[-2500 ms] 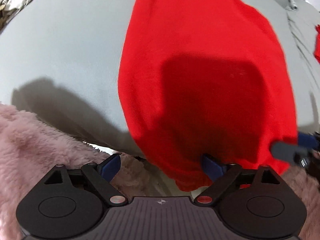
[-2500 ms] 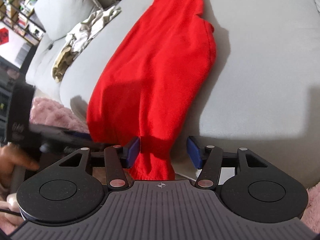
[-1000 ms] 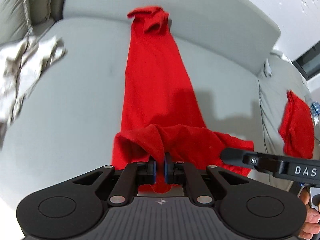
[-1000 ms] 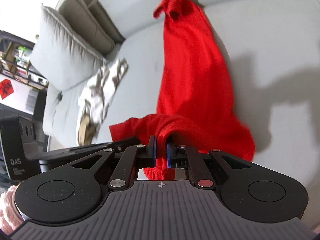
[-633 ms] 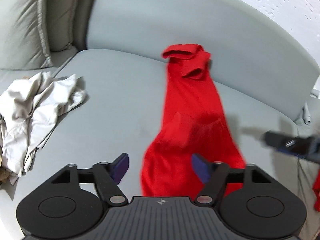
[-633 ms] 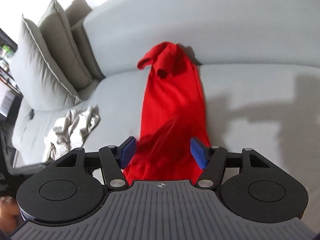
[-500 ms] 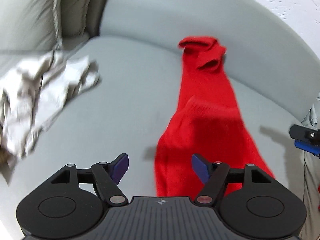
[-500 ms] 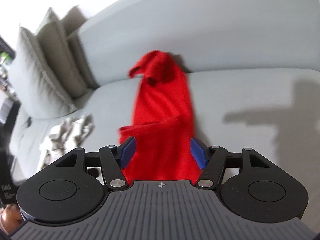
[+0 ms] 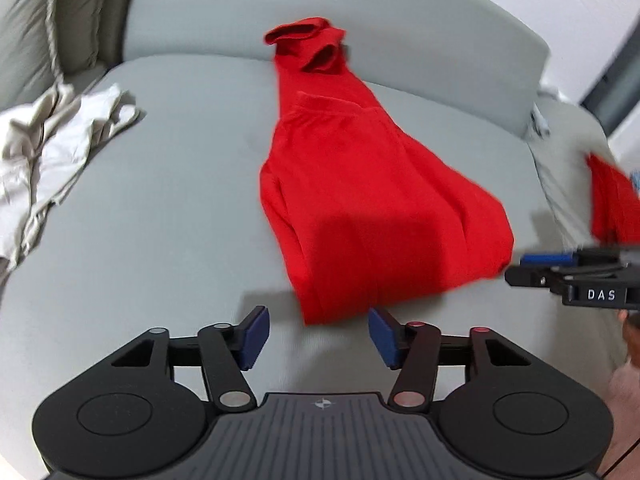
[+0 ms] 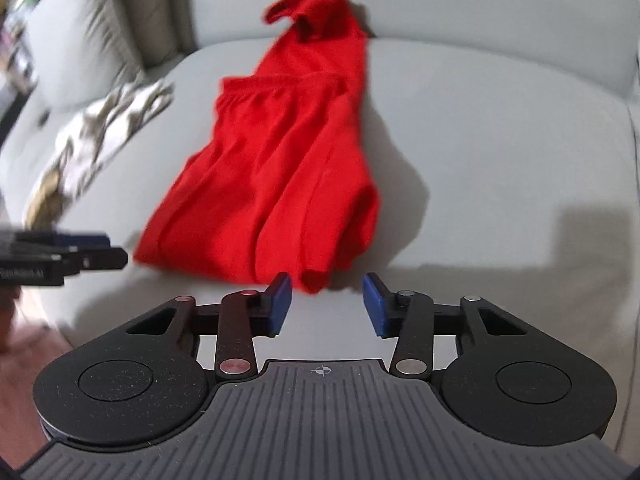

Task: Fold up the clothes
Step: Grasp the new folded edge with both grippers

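A: Left wrist view. Left tool [image 9: 316,334] apart, clamped on nothing, hovering at the near edge of the red garment [image 9: 360,200]. Lying on the grey sofa seat [image 9: 180,220], near end doubled over itself, far end bunched against the backrest. Crumpled white cloth [image 9: 52,136] well apart to the left, another red piece [image 9: 612,208] at far right. Right tool [image 9: 548,264] seen edge-on here, spread unreadable.

B: Right wrist view. Right tool [image 10: 326,304] apart too, empty, just short of the garment's near corner [image 10: 312,280]. Left tool [image 10: 80,252] beside the opposite corner.

A: Handling?

B: Soft knit, light, limp, likely to sag and wrinkle when lifted. Best taken at the two near corners of the folded edge, both layers pinched together. Blurred, so layer count unclear.
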A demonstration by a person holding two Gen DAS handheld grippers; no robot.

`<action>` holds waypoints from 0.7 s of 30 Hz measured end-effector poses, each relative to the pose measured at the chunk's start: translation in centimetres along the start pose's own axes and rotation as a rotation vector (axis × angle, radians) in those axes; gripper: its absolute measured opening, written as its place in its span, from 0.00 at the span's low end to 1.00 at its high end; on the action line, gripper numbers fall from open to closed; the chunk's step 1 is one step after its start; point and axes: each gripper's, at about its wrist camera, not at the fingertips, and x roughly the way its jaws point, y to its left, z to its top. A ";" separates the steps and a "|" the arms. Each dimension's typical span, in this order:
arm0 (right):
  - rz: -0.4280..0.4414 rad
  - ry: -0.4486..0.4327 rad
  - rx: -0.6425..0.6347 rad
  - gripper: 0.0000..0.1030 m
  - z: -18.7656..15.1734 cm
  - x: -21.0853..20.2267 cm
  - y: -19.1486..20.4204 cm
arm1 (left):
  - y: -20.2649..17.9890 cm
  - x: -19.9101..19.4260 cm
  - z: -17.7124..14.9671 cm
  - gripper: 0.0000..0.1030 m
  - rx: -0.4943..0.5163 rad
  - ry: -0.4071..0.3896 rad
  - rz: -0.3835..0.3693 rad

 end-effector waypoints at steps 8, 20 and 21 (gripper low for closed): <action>-0.030 -0.033 -0.057 0.42 -0.9 -0.5 0.3 | -1.4 2.7 0.3 0.40 0.128 0.032 -0.012; 0.001 -0.024 -0.150 0.29 -0.3 1.2 0.4 | 0.7 4.5 1.1 0.29 0.034 0.033 -0.104; 0.003 -0.021 -0.160 0.29 -0.2 1.5 0.6 | 0.6 4.6 1.2 0.29 0.042 0.040 -0.100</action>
